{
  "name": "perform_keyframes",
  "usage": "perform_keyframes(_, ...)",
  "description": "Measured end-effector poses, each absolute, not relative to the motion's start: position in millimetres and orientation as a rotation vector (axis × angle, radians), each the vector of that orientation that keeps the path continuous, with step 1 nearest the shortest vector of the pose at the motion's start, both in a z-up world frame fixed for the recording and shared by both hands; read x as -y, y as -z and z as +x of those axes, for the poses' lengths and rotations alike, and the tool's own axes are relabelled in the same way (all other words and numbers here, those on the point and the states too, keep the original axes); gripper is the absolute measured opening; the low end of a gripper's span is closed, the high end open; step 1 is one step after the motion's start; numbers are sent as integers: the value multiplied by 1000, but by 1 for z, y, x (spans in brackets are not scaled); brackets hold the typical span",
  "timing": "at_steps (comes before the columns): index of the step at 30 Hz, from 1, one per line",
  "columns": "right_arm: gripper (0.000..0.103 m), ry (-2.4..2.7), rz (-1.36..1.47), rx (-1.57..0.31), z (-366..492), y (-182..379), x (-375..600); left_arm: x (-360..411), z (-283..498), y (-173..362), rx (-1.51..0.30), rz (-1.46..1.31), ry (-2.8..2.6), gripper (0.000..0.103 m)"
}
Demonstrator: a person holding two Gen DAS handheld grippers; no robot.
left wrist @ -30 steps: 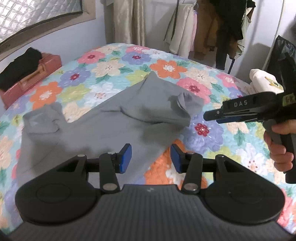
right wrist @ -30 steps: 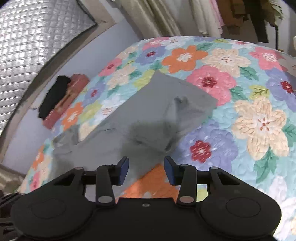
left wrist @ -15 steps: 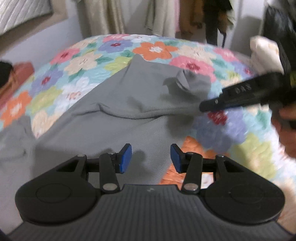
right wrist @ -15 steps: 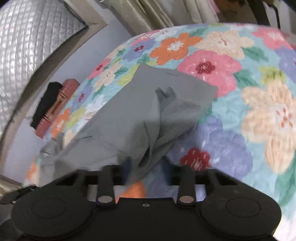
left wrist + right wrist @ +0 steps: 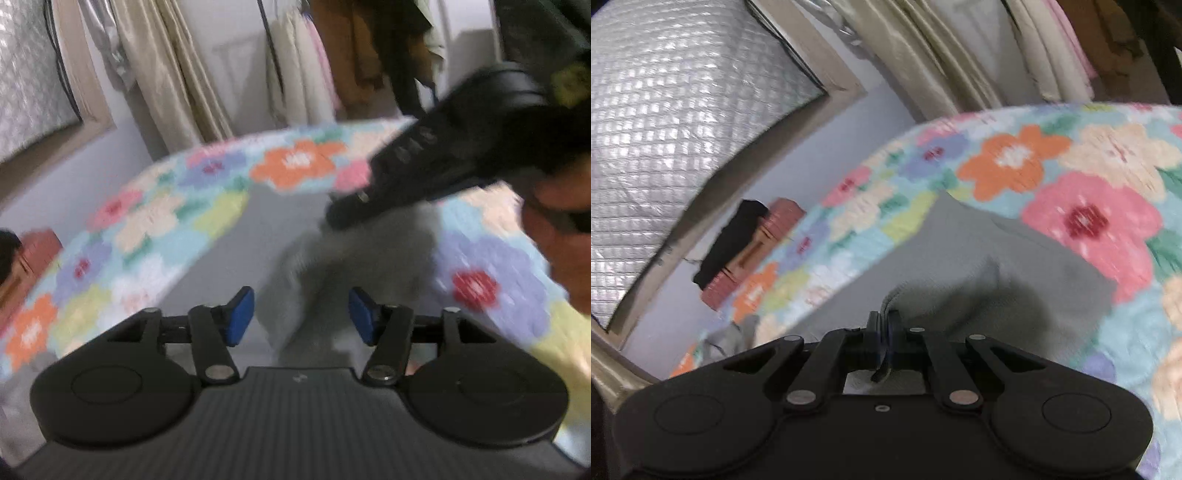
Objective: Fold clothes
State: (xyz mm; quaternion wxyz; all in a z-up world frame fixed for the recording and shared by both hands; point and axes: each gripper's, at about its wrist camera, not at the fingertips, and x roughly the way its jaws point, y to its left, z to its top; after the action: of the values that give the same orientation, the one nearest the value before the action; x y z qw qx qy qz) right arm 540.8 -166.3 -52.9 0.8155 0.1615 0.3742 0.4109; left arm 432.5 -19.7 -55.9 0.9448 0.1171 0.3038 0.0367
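Note:
A grey shirt (image 5: 979, 258) lies spread on the floral bedspread (image 5: 1089, 218). My right gripper (image 5: 884, 326) is shut on a raised fold of that grey shirt, with a strip of cloth pinched between its pads. In the left wrist view the grey shirt (image 5: 354, 258) bunches up ahead of my left gripper (image 5: 301, 317), whose jaws are opening; its blue pads (image 5: 242, 317) stand apart with the cloth lying between them, untouched. The right gripper (image 5: 347, 216) reaches in from the upper right, held by a hand (image 5: 565, 236), and dips into the fabric.
A red case (image 5: 753, 254) with a black garment on it sits beside the bed at the left. Curtains (image 5: 173, 81) and hanging clothes (image 5: 332, 55) line the far wall. A quilted silver panel (image 5: 672, 96) covers the window. The bedspread (image 5: 147, 221) stretches left and right.
My right gripper went from open to shut, pinching the shirt fold. The left gripper moved forward and lower toward the bunched cloth, and its jaws widened. Both views are blurred by motion.

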Motion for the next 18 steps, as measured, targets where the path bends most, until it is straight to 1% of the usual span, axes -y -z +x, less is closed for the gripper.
perform_keyframes(5,6,-863,336,-797,546,55,168,8,465,56,-616,291,4,60)
perform_keyframes(8,6,-852,372,-829,555,67,176,7,478,62,-668,267,113,60)
perform_keyframes(10,6,-848,412,-854,561,77,181,11,482,65,-702,249,177,62)
perform_keyframes(11,6,-849,426,-868,564,81,182,13,483,67,-713,246,200,65)
perform_keyframes(12,6,-851,428,-875,564,83,184,16,483,69,-724,242,222,66)
perform_keyframes(14,6,-861,436,-882,565,85,186,21,488,73,-731,231,197,65)
perform_keyframes(16,6,-880,469,-882,565,86,188,17,499,77,-761,197,130,32)
perform_keyframes(17,6,-881,485,-875,565,84,191,14,505,78,-786,185,104,3)
perform_keyframes(18,6,-873,483,-883,564,84,193,10,511,79,-821,179,84,4)
